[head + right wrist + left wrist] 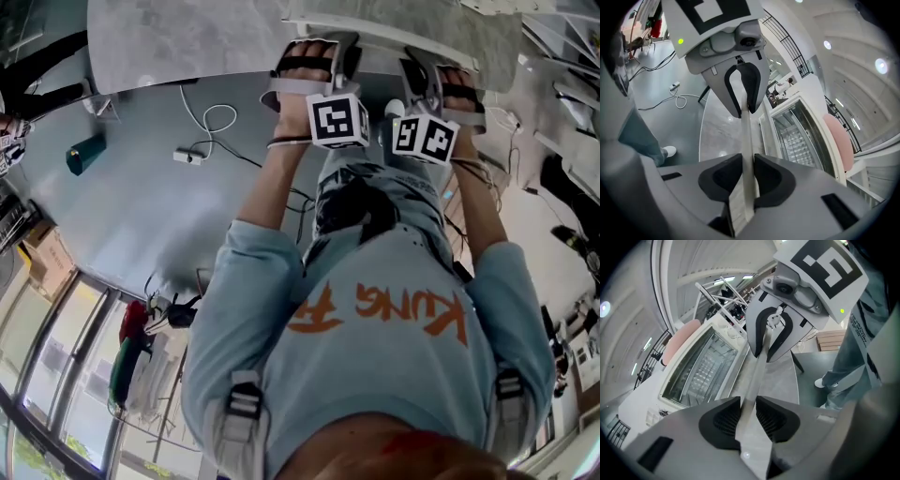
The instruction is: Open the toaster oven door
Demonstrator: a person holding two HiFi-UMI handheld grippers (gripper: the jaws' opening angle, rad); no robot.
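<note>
Right gripper view: rack [798,140] inside toaster oven [768,129].

tabletop [717,131] free before oven door [799,138], handle bar [746,133] across front

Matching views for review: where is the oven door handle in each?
Head view: not visible.
Left gripper view: handle runs from bottom centre upward, gripped in the jaws.
Right gripper view: handle stands at centre, in the jaws.
Shared landmark: grey table.

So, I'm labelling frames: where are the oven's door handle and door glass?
door handle [753,376], left gripper view, middle of the exposed bar
door glass [798,138], right gripper view, middle of the pane
</note>
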